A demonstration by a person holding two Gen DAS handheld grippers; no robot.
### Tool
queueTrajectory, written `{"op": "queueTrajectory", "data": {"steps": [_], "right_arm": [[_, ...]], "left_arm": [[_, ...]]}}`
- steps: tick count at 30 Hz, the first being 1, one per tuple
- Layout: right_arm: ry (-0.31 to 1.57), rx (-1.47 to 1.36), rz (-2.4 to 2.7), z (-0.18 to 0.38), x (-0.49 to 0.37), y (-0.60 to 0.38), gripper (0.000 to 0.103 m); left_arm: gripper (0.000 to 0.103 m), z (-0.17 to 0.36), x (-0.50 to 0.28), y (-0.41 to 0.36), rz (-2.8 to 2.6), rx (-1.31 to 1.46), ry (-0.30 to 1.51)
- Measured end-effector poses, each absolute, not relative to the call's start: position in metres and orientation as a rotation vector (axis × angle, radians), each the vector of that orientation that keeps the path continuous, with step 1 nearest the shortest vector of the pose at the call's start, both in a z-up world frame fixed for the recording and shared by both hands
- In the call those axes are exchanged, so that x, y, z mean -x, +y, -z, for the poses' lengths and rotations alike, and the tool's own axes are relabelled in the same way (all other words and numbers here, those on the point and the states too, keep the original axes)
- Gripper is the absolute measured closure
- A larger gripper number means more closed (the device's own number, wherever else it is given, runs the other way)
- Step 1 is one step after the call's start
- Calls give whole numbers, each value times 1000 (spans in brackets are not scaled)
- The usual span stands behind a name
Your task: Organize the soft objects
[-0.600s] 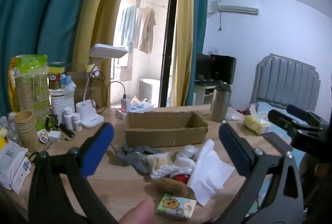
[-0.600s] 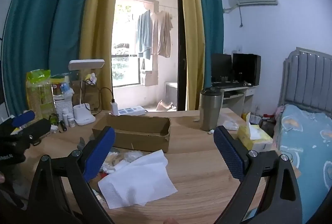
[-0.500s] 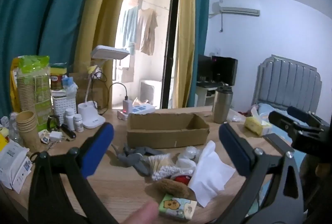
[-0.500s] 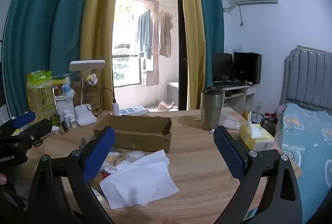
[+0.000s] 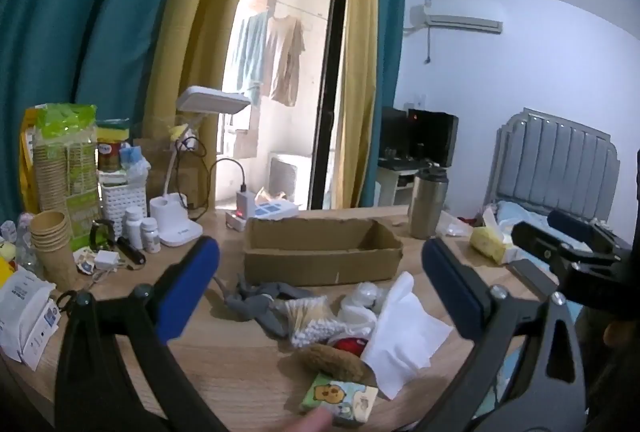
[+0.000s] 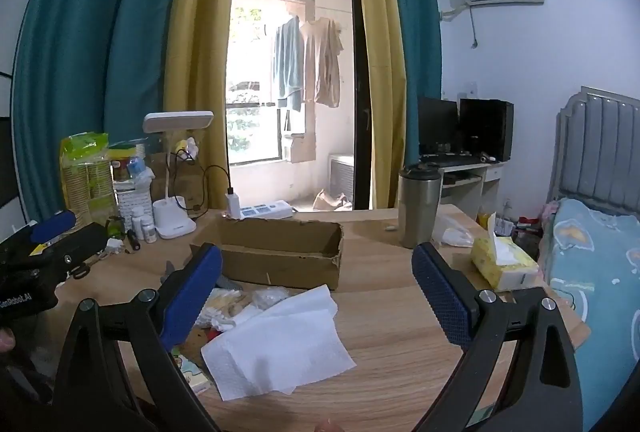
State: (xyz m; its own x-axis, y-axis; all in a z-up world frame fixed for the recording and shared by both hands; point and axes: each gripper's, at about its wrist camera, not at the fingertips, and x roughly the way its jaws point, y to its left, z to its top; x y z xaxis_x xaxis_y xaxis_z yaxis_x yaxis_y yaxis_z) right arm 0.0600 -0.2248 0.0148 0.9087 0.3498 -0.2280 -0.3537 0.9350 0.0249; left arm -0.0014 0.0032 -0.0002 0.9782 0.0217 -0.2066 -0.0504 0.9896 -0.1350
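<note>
The left claw [image 5: 320,284] was held spread wide, nothing grasped. The soft things [image 5: 320,316] were piled near the desk's [image 6: 392,348] front edge before the box [image 5: 320,252], tissue [image 6: 276,340] rightmost. The right claw [image 6: 316,292] was likewise released.

right tool [image 6: 316,294] gaping (empty) | white tissue [image 6: 276,342] flat on table [image 6: 400,312]; cardboard box [image 6: 276,252] behind

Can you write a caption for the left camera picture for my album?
Open left hand-held gripper hovers over soft things piled before the cardboard box.
</note>
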Motion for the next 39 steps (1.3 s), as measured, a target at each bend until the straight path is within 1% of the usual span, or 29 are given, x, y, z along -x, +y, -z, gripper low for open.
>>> {"op": "queueTrajectory", "data": {"steps": [9, 39], "right_arm": [[228, 13, -358, -15, -61, -223, 5], [247, 27, -394, -12, -63, -216, 5]], "left_arm": [[1, -4, 8, 2, -10, 136, 174], [1, -4, 6, 3, -21, 143, 200]]}}
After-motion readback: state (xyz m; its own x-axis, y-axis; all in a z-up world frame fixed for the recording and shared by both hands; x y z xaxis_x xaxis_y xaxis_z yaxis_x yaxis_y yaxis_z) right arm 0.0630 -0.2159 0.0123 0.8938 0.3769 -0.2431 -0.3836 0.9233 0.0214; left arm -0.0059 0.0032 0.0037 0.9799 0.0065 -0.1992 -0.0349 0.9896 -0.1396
